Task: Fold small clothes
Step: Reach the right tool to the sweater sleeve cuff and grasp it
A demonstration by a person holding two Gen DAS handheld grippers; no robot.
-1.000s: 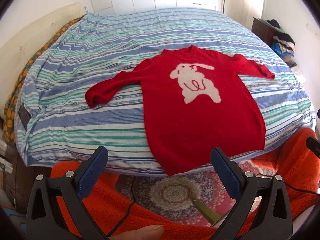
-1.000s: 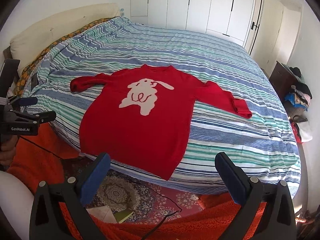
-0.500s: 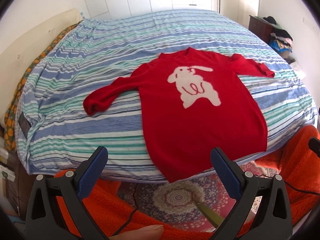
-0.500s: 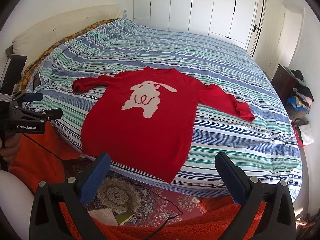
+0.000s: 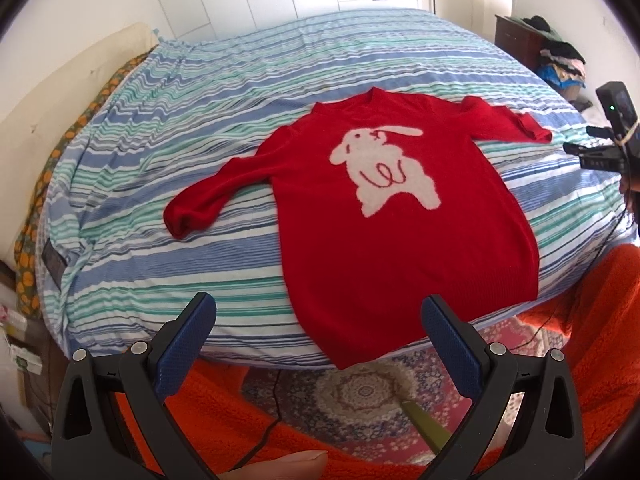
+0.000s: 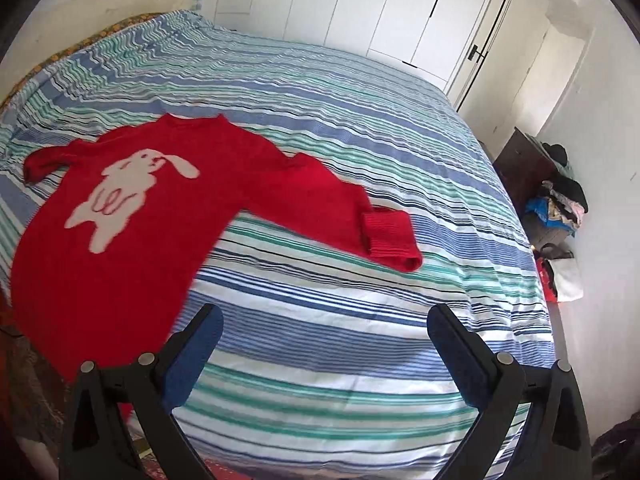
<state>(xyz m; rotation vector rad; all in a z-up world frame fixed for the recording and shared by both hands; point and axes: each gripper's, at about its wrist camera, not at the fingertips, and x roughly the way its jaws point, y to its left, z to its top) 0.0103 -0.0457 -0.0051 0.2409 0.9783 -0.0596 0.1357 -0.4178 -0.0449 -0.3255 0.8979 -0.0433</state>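
Observation:
A small red sweater [image 5: 384, 216] with a white rabbit on its front lies flat, face up, on the striped bed [image 5: 200, 128], its hem hanging a little over the near edge. My left gripper [image 5: 320, 320] hovers open just short of the hem, holding nothing. In the right wrist view the sweater [image 6: 132, 216] fills the left side, and its right sleeve with a ribbed cuff [image 6: 390, 236] stretches toward the middle. My right gripper [image 6: 324, 332] is above the bedspread below that cuff; its jaws are closing with nothing between them. The right gripper [image 5: 600, 152] also shows at the left view's right edge.
An orange fleece blanket [image 5: 208, 408] and a patterned rug [image 5: 360, 392] lie on the floor in front of the bed. A dark wooden cabinet [image 6: 524, 168] with piled clothes [image 6: 560, 200] stands right of the bed. White wardrobe doors [image 6: 360, 4] line the far wall.
The right gripper has swept right and forward over the bed, so the sleeve cuff now lies ahead of it. The left gripper has hardly moved.

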